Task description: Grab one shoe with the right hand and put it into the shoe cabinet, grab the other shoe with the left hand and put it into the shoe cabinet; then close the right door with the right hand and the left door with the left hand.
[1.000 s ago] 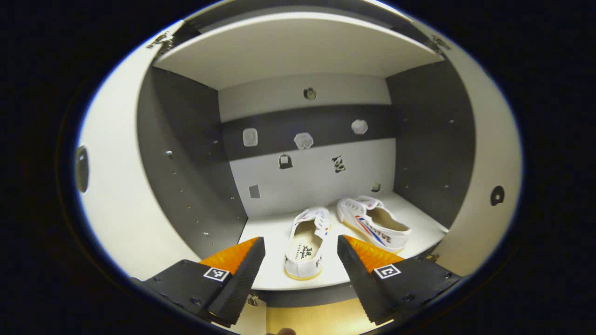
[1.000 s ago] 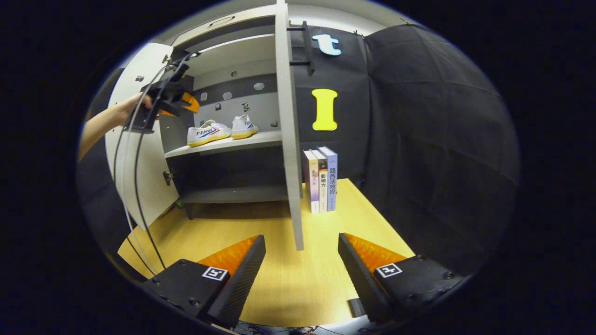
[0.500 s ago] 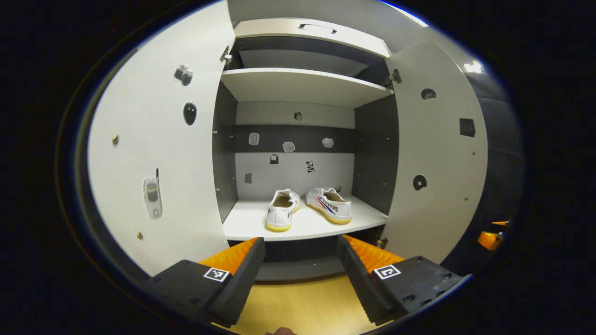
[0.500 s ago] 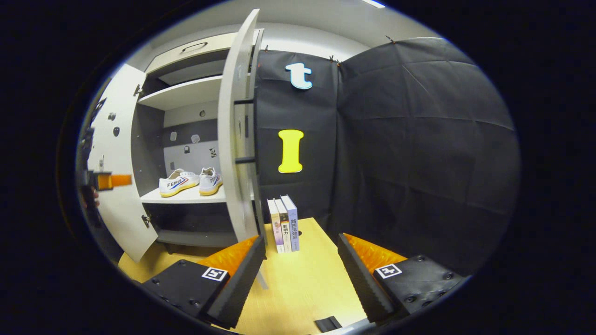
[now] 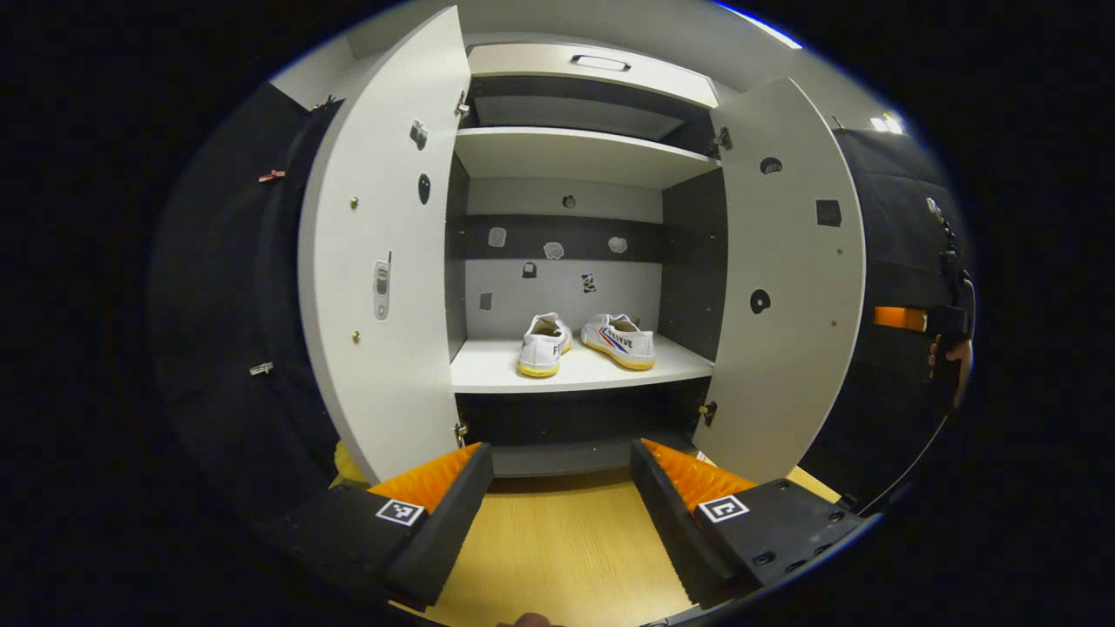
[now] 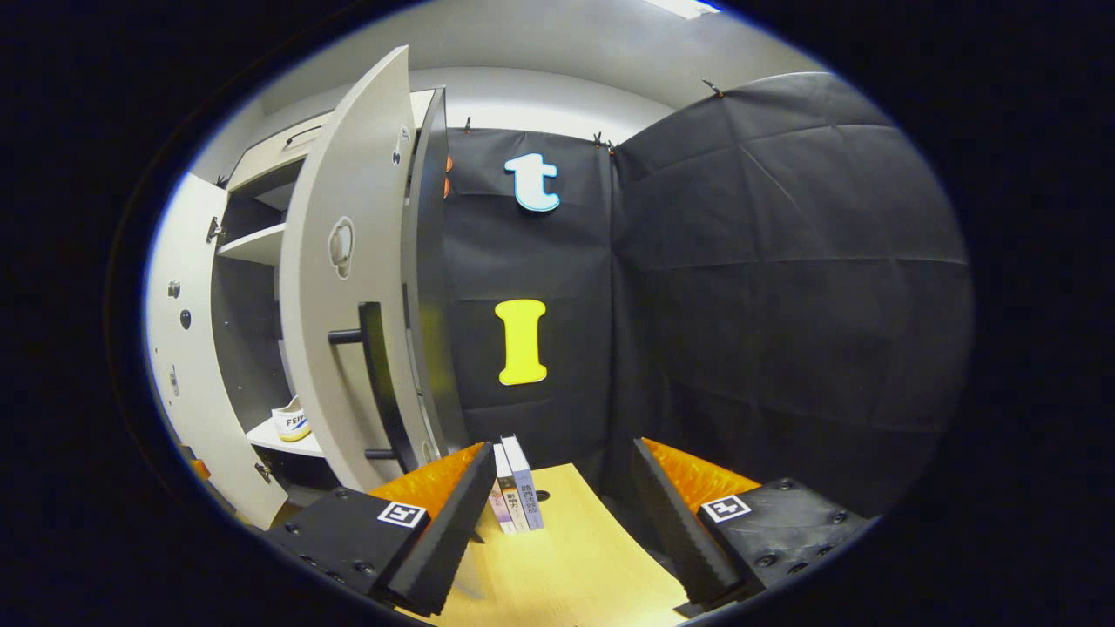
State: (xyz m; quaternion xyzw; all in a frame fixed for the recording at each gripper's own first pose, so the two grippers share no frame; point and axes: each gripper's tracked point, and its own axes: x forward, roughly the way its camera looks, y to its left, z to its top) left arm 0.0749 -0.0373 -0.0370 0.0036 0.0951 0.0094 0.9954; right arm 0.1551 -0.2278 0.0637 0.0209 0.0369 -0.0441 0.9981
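Right gripper view: right door (image 6: 348, 287) hides most of the cabinet, one shoe heel (image 6: 292, 422) peeks past its edge, lettering cut off. Left gripper view: both shoes (image 5: 585, 341) sit side by side on the cabinet shelf (image 5: 488, 370), well beyond the left gripper (image 5: 562, 496), both doors open. Left gripper and right gripper (image 6: 562, 505) jaws wide, empty. Shoe side print too small to read

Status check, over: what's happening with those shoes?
Both tongs open, empty. Two white canvas shoes on cabinet shelf. Both white cabinet doors open. Nothing blocking.
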